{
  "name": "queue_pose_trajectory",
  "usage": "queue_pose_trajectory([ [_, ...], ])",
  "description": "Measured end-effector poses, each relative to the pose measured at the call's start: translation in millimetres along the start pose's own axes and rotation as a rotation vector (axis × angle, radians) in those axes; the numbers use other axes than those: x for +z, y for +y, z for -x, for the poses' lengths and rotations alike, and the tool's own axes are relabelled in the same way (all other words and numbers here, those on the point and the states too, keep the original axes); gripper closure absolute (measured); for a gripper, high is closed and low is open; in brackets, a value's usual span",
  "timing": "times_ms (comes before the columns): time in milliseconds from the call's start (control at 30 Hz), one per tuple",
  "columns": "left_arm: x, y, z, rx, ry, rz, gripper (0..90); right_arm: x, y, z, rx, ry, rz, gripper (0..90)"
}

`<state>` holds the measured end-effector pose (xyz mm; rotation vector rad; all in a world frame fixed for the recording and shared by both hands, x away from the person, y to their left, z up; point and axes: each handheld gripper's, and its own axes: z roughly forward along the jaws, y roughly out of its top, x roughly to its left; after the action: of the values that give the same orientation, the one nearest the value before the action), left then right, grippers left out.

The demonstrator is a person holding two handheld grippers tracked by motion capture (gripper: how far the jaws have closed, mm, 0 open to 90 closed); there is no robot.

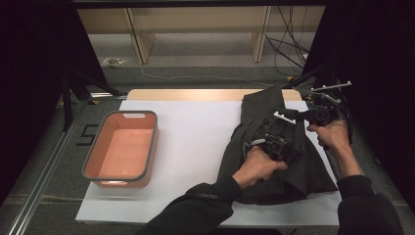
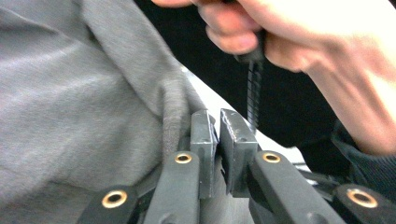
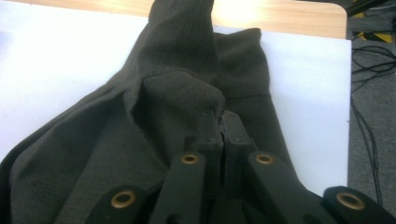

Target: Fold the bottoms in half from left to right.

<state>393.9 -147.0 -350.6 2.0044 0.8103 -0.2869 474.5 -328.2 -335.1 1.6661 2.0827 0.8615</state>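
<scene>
A dark garment (image 1: 293, 171) lies crumpled on the right half of the white table top (image 1: 195, 147). My left gripper (image 1: 288, 149) rests low on its middle. In the left gripper view the jaws (image 2: 217, 114) stand almost together, with a hem of the cloth (image 2: 70, 93) running in at their left side. My right gripper (image 1: 284, 116) hovers just behind, over the garment's upper part. Its jaws (image 3: 219, 114) are shut on a raised fold of the cloth (image 3: 154, 93).
A salmon basin with a grey rim (image 1: 154, 142) stands at the left of the table. The person's right hand (image 2: 303, 32) shows close above the left jaws. Cables (image 3: 369, 116) trail on the floor off the right edge. A wooden strip (image 1: 195, 94) borders the far side.
</scene>
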Motion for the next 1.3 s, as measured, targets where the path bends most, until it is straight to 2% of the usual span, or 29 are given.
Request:
queue_pose_trajectory([
  [133,4.1,-2.1,8.2,0.023,-0.019,-0.016,80.7,2.3,-2.2,3.2,0.001,-0.011,-0.007,88.5],
  [233,-3.5,-4.3,9.4,0.037,-0.032,-0.005,76.9,4.7,-5.7,8.1,-0.003,-0.018,-0.011,88.4],
  [300,-11.2,-5.4,6.8,0.044,-0.031,0.007,74.9,7.1,-9.1,15.0,0.015,-0.022,-0.022,88.3],
  [467,-34.6,-13.8,-9.7,0.080,0.039,0.006,62.3,16.0,-20.0,28.5,0.044,-0.039,-0.048,87.9],
  [533,-48.8,-18.6,-22.0,0.086,0.093,0.021,57.6,19.9,-23.9,33.3,0.059,-0.045,-0.060,87.9],
  [733,-74.9,-35.0,-54.2,0.050,0.192,0.028,49.3,30.9,-32.0,40.1,0.071,-0.069,-0.075,87.7],
  [933,-81.9,-58.2,-77.1,-0.004,0.252,0.002,39.7,33.6,-36.9,42.7,0.068,-0.085,-0.080,87.5],
  [1033,-83.0,-68.2,-86.8,-0.028,0.265,0.006,36.5,33.4,-38.5,41.1,0.055,-0.097,-0.071,86.8],
  [1167,-80.8,-80.8,-98.2,-0.057,0.284,-0.022,33.0,34.1,-42.4,38.3,0.032,-0.117,-0.072,87.2],
  [1300,-79.9,-86.8,-105.7,-0.091,0.275,-0.029,30.3,39.8,-47.3,45.5,0.073,-0.128,-0.065,87.9],
])
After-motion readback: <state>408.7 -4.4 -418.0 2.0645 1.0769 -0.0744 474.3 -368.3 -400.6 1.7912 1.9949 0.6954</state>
